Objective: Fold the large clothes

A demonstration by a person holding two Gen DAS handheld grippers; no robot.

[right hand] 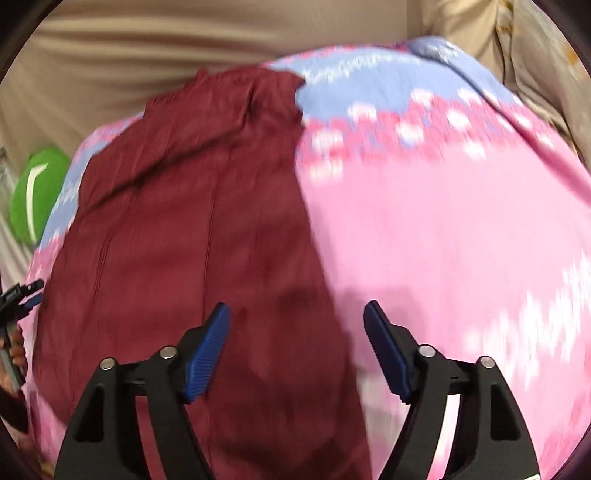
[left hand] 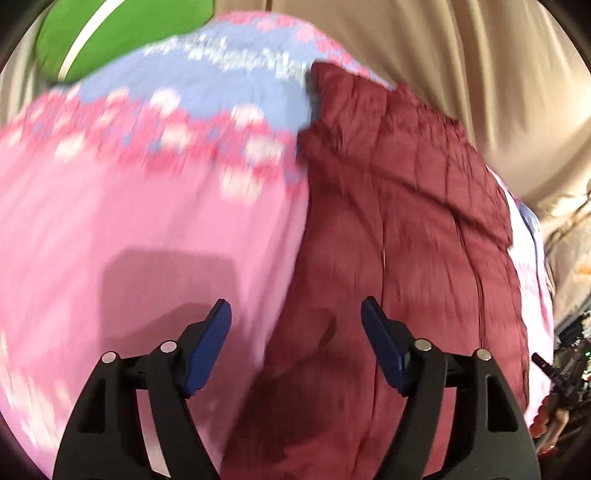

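**Over the bed, both claws spread and empty**

Below the left gripper (left hand: 296, 314), crinkled maroon garment (left hand: 399, 236) lies flat on pink floral sheet (left hand: 129, 229), running toward twelve o'clock. Right gripper (right hand: 296, 314) gapes wide, gripping nothing. Green cushion (left hand: 122, 33), blurred, perhaps plush, at eleven.

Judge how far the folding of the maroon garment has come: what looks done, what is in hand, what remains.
Done: the maroon garment lies as a long strip on the pink blanket. In hand: nothing; left gripper and right gripper are open above it. Left: probably folding the strip shorter.
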